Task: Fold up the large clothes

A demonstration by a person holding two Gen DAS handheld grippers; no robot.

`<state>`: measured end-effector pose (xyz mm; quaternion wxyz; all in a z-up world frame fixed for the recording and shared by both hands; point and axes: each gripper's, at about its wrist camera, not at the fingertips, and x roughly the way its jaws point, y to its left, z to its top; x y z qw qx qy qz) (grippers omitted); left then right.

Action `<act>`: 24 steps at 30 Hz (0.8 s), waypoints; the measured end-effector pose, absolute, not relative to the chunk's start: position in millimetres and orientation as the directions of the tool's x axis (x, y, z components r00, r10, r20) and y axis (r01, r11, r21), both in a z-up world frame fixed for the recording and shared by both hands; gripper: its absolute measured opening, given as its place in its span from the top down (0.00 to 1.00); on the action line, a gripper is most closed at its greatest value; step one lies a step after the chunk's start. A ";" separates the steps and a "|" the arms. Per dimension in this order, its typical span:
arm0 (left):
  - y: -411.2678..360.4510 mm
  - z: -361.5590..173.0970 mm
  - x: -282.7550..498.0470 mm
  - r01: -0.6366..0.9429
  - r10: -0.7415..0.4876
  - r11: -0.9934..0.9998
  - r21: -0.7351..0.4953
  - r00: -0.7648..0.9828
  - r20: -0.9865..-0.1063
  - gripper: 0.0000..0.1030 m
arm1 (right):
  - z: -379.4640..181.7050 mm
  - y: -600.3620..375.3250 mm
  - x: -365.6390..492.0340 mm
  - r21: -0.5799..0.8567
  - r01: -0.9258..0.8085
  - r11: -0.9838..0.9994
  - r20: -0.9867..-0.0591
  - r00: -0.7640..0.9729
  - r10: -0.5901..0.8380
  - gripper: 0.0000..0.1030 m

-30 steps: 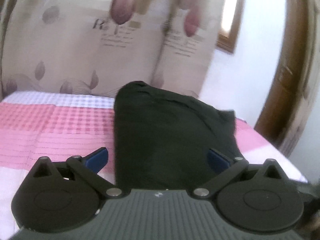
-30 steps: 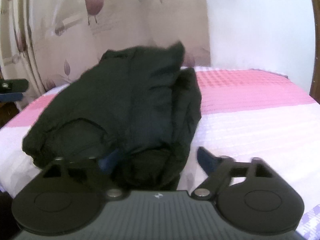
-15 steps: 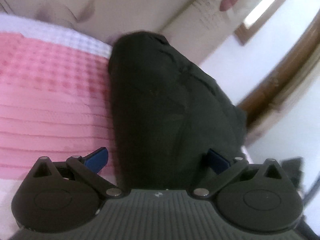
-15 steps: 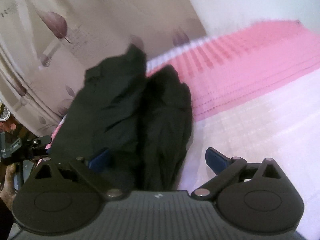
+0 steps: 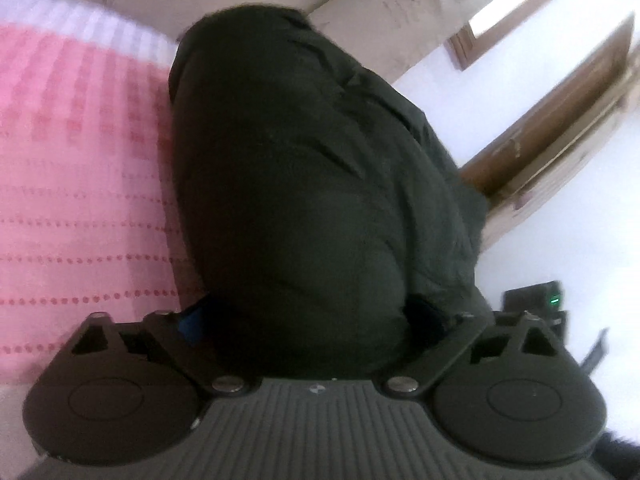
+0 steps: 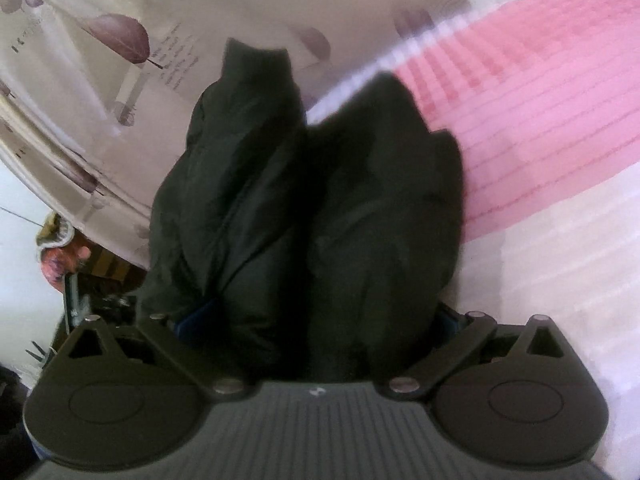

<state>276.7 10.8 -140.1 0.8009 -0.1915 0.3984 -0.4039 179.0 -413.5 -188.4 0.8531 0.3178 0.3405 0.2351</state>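
Observation:
A folded black garment (image 5: 312, 184) lies on a pink and white bed (image 5: 76, 184). My left gripper (image 5: 312, 316) has its jaws spread wide around the garment's near end, with the thick bundle filling the gap; its blue pads are mostly hidden by cloth. In the right wrist view the same garment (image 6: 304, 208) shows as two dark lobes side by side. My right gripper (image 6: 316, 320) also has its jaws wide apart with the garment's end between them. Neither gripper pinches the cloth.
A beige curtain with purple leaf prints (image 6: 100, 92) hangs behind the bed. A wooden door frame (image 5: 552, 128) and a white wall stand at the right. Clutter (image 6: 68, 264) sits beside the bed at the left of the right wrist view.
Both grippers have pushed forward and tilted, so the garment's end now fills the gap between each pair of jaws and covers the blue pads. The jaws have stayed wide apart.

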 end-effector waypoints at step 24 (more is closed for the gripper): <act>106.6 -84.9 136.2 0.384 -0.590 0.804 -0.454 0.608 -0.531 0.26 | -159.6 -308.1 105.6 0.698 -0.352 0.623 -0.296 0.650 0.699 0.54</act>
